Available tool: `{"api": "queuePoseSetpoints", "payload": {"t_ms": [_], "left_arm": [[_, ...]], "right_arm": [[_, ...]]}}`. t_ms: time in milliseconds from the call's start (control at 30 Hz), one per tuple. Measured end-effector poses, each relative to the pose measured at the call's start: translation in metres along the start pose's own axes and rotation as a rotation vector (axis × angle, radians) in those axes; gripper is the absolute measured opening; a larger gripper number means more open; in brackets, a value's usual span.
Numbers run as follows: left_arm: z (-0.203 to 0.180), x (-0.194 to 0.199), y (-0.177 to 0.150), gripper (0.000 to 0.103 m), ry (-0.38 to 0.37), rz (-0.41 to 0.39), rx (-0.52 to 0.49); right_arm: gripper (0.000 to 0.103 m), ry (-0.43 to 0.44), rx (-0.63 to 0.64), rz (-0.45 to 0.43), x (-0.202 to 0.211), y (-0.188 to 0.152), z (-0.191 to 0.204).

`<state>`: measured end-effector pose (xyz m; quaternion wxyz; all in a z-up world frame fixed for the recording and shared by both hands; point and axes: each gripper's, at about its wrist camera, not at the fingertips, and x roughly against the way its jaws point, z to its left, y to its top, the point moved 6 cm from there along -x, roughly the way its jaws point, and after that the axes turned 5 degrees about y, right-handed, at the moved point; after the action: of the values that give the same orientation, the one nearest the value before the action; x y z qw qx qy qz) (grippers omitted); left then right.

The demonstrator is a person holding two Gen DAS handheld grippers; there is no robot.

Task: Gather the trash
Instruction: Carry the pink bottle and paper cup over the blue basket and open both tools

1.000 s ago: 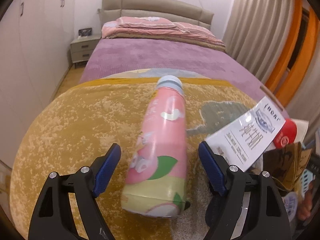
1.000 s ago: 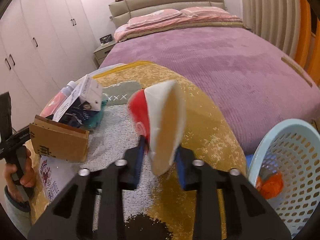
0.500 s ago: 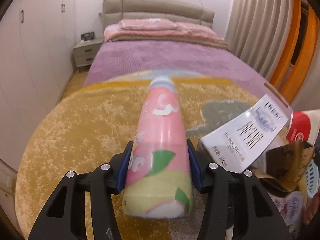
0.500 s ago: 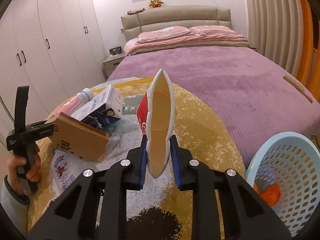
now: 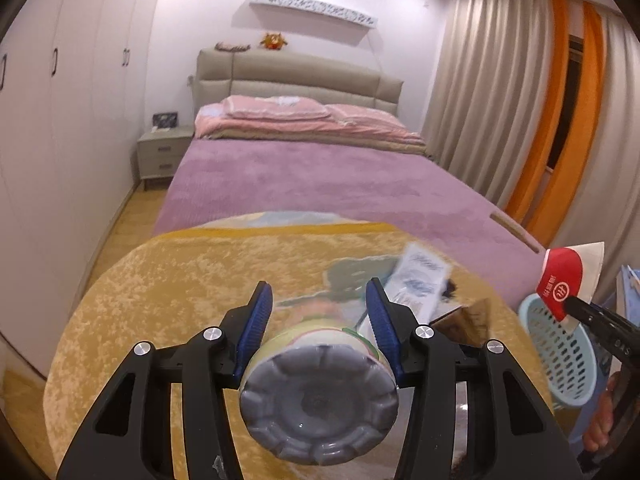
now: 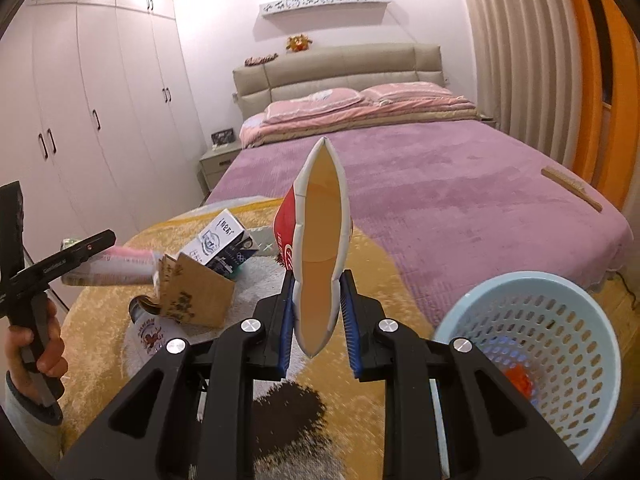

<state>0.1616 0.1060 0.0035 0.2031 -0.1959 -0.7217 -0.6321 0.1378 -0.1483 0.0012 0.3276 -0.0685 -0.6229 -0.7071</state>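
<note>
while the pink drink bottle sits clamped between the blue pads of the left gripper, its grey ribbed base fills the lower middle of the left wrist view and its neck points away over the yellow rug. it is held lengthwise along the fingers, probably because it was grasped lying down on the rug, and it is now clear of the pile. the right gripper is clenched on a squashed red and white paper cup, pinched flat so that its open mouth stands as a tall slit (a soft thing, so the jaws sit close together). both pieces of trash are off the rug and seem bound for the pale blue laundry-style basket, which stands at the rug's right edge beside the purple bed; something orange already lies in it.

the right wrist view shows what is left near the rug's middle: a white and blue carton, a torn cardboard box and a printed wrapper half under it, with a hand gripping the left tool's handle. from there the bottle is a pink blur. the left wrist view gives the bottle's base and the cup's red side, and only a slice of the basket.
</note>
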Motion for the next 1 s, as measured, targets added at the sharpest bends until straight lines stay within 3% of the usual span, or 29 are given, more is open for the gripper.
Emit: {"api": "queuePoseSetpoints", "payload": {"t_ms": [567, 767, 1000], "left_arm": [[-0.066, 0.04, 0.03, 0.046, -0.026, -0.074, -0.113], [-0.114, 0.059, 0.042, 0.046, -0.101, -0.11, -0.169], [-0.2, 0.057, 0.043, 0.046, -0.244, -0.096, -0.219]], "right_arm": [[0.019, -0.033, -0.091, -0.071, 0.058, -0.004, -0.057], [0.019, -0.071, -0.144, -0.106, 0.078, -0.003, -0.083], [0.019, -0.135, -0.24, -0.1, 0.094, -0.012, -0.128]]}}
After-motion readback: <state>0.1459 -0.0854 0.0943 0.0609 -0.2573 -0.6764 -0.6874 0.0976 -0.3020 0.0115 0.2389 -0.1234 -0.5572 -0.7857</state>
